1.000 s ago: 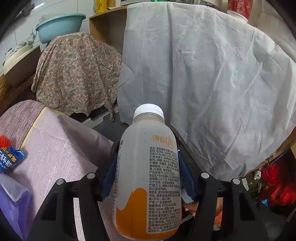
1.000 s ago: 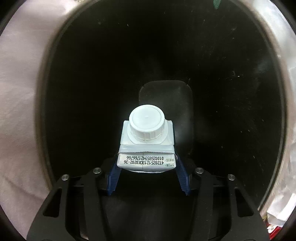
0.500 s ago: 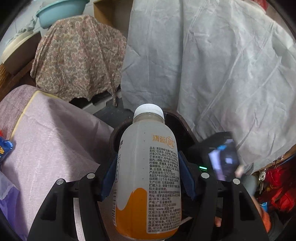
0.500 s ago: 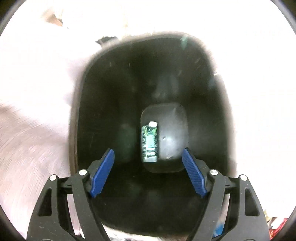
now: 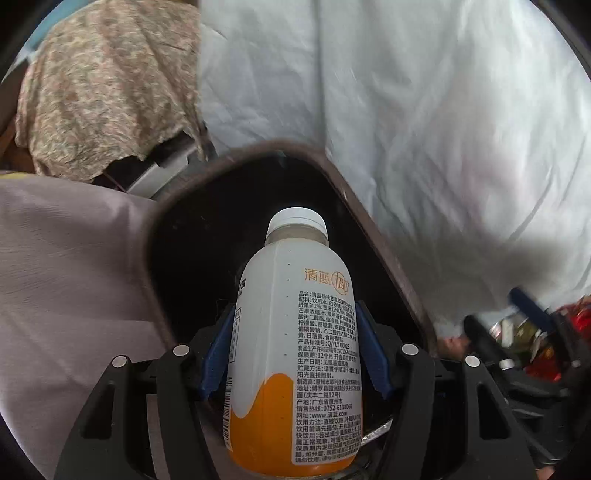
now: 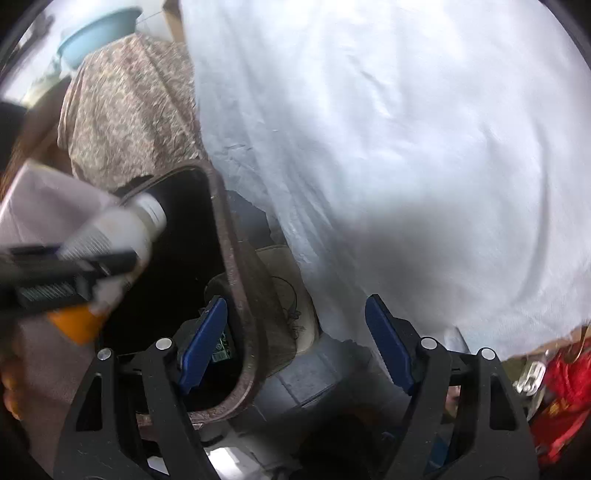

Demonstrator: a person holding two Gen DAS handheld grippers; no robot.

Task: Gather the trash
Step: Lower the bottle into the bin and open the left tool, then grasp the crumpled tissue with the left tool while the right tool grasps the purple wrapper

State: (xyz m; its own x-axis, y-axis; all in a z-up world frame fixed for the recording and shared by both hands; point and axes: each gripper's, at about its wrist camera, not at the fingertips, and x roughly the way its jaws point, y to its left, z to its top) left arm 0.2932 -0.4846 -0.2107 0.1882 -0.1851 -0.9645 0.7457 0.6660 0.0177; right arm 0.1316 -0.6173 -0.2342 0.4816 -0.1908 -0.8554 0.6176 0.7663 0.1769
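A white and orange drink bottle [image 5: 295, 332] with a white cap sits between the blue pads [image 5: 218, 354] of my left gripper [image 5: 295, 314], which is shut on it. The bottle points down into the mouth of a dark bin [image 5: 369, 229]. From the right wrist view the same bottle [image 6: 118, 229] hangs over the bin's [image 6: 236, 280] opening at the left. My right gripper [image 6: 295, 301] stands open with nothing between its fingers, above the bin's right rim and the floor. A small green carton [image 6: 221, 349] lies at the bin's bottom, partly hidden by a pad.
A white sheet [image 5: 406, 110] hangs behind and right of the bin. A floral cloth [image 5: 103, 81] covers something at the back left, and a pinkish cloth [image 5: 66, 277] lies left of the bin. A teal basin [image 6: 96, 33] and red packaging [image 6: 565, 387] sit at the edges.
My right gripper let go of the carton, which dropped to the bin's bottom, then opened wide and pulled up and out to the right. My left gripper carried the bottle down over the bin.
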